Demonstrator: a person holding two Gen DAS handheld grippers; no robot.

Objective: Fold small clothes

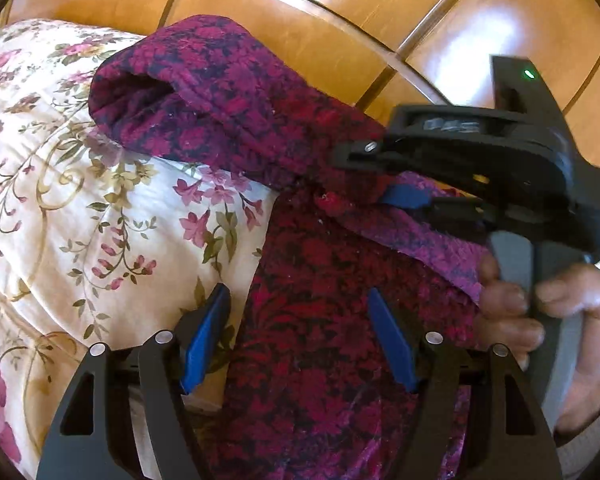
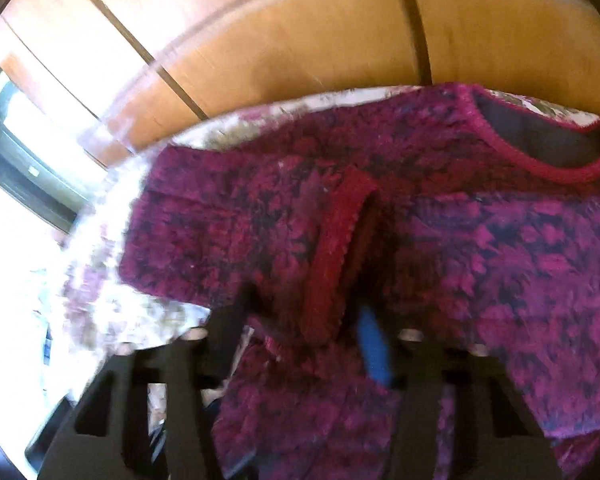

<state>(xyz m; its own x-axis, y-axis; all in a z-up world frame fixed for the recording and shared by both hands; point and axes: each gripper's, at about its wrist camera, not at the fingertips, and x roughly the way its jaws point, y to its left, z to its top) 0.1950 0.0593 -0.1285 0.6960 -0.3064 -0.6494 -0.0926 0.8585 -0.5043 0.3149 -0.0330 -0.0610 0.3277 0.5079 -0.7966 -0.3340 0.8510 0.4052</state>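
Here: wardrobe (image 1: 340, 12), wooden panels, behind everything. Quilt (image 1: 80, 200), cream with flowers, beneath the garment. Sweater (image 1: 320, 280), magenta and dark floral knit, spread on the quilt; one sleeve (image 1: 204, 92) folded across the body, red cuff (image 2: 336, 248) blurred in the right view. Right gripper (image 1: 380, 184), held by a hand (image 1: 540, 320), fingers pinching sweater fabric. Left gripper (image 1: 300, 336), blue fingers (image 1: 204, 340) spread, above the sweater, gripping nothing
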